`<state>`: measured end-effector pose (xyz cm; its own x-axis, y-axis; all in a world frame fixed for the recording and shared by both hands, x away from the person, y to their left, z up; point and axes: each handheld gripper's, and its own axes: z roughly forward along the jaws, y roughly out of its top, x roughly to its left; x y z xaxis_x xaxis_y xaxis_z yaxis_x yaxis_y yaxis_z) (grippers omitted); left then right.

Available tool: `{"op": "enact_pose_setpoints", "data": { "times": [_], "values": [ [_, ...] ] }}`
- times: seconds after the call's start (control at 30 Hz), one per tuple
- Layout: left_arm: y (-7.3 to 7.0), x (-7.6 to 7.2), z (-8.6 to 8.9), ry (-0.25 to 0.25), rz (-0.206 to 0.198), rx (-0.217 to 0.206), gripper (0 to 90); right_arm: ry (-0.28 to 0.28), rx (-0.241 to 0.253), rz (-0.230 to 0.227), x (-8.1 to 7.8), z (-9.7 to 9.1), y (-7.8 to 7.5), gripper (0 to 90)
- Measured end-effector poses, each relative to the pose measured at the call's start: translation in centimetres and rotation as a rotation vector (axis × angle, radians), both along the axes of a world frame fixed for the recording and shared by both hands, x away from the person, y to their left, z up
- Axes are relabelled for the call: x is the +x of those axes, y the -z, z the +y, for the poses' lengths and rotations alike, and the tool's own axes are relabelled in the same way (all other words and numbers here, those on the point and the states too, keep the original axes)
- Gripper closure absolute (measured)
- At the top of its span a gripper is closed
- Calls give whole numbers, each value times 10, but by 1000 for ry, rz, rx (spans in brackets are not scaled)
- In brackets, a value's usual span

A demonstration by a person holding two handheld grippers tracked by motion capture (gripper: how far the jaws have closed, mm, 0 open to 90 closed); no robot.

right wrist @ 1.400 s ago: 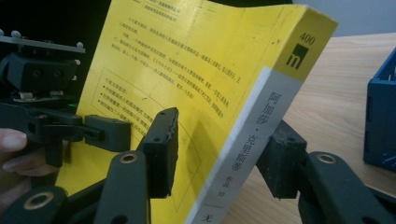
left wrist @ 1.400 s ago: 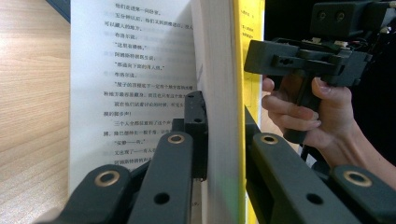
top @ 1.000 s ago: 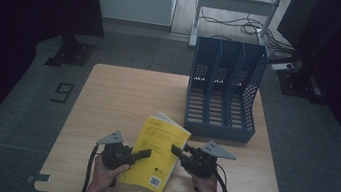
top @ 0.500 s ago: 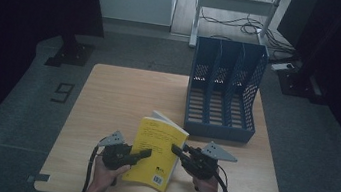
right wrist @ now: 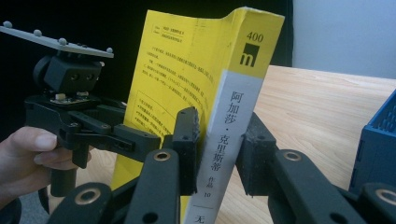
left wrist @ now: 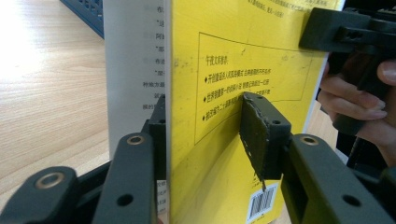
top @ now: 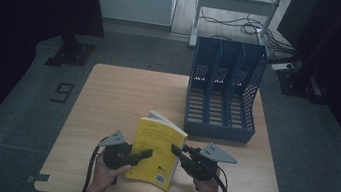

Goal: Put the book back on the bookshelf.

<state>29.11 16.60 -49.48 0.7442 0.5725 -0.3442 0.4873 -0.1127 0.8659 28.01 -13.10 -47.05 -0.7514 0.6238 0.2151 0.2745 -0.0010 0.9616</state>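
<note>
Item: yellow softcover book with a white-and-yellow spine (top: 156,147), thick, printed in black. Location: held on edge above the near middle of the light wooden table (top: 123,94), between the two hand-held tools, well short of the blue perforated plastic three-slot file rack (top: 223,96) at the far right of the table.

Right gripper (right wrist: 219,154): jaws are pressed on the book at its spine, one pad on the yellow back cover, the other on the opposite cover beside the spine; the book is pinched.

Left gripper (left wrist: 205,135): jaws have just been opening and stand spread. The fore edge of the book lies between them; the near pad (left wrist: 257,135) is set off from the yellow cover, with a shadowed gap visible, and the other jaw lies alongside the white flap behind. No grip is judged there.

Handling, as judged: moderate weight for a paperback; covers are flexible and somewhat glossy, so slipping is possible under a light pinch. The cover is seen bowed slightly. The spine is the stiffest part and is best taken hold of, low and squarely, as is done by the right gripper. A hold on the loose fore edge is likely to let pages fan or the flap fold.
</note>
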Motion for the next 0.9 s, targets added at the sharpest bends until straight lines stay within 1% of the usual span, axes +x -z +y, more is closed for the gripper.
{"op": "enact_pose_setpoints", "data": {
  "times": [0.37, 0.57, 0.67, 0.73, 0.8, 0.9],
  "values": [
    [1, 1, -1, -11, -7, 12, 531, -2, -11, -14, -2, 1, -3, 714],
    [-2, -3, -5, -19, -44, 20, 510, -2, -28, -53, -7, -1, -8, 722],
    [-4, -5, -5, -39, -72, 38, 510, -2, -27, -62, -8, -3, -11, 731],
    [-6, -5, -4, -38, -71, 37, 515, -8, -17, -66, -9, -4, -12, 734],
    [-6, -6, -4, -41, -78, 47, 517, -21, 0, -58, -9, -3, -12, 736],
    [-6, -6, -4, -35, -75, 48, 534, -31, -4, -56, -9, -3, -12, 733]
  ]
}}
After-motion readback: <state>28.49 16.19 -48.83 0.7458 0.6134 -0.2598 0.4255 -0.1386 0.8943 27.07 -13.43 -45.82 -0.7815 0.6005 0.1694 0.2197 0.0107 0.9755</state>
